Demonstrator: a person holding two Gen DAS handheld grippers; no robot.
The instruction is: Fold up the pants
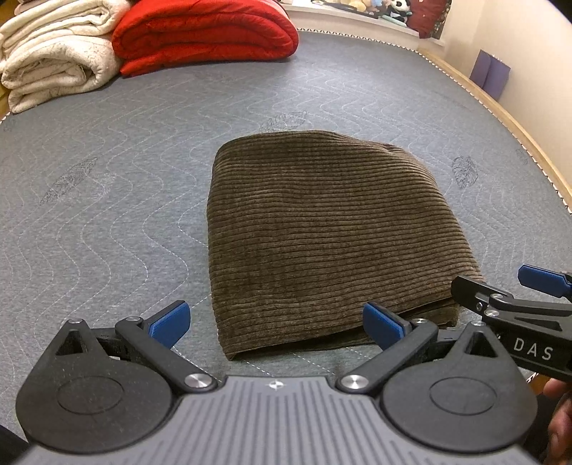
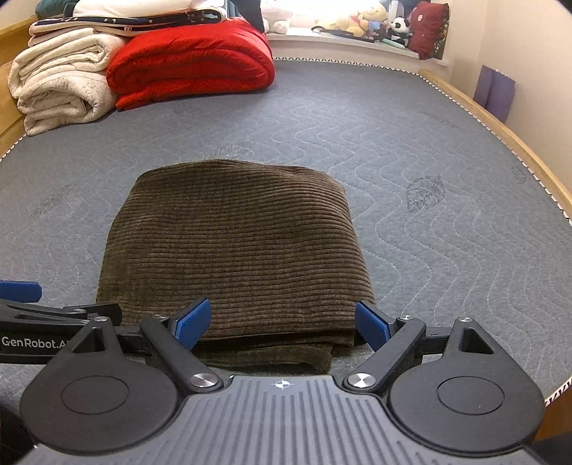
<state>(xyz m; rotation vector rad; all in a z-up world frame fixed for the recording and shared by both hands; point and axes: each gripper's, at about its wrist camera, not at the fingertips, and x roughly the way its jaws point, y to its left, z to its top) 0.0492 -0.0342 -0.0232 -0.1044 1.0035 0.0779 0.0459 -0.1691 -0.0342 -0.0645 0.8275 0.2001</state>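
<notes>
The brown corduroy pants (image 1: 321,229) lie folded into a compact stack on the grey quilted mattress (image 1: 107,214); they also show in the right wrist view (image 2: 236,246). My left gripper (image 1: 275,327) is open and empty, just short of the stack's near edge toward its left corner. My right gripper (image 2: 282,325) is open and empty, at the near edge of the stack, its blue pads (image 2: 371,325) spread to either side of the folded layers. The right gripper also shows at the right of the left wrist view (image 1: 529,300).
A folded red comforter (image 1: 203,32) and cream blankets (image 1: 53,57) sit at the mattress's far left. A wooden bed rail (image 1: 500,111) runs along the right side. Stuffed toys (image 2: 371,23) line a far ledge. Purple items (image 2: 495,91) lean on the right wall.
</notes>
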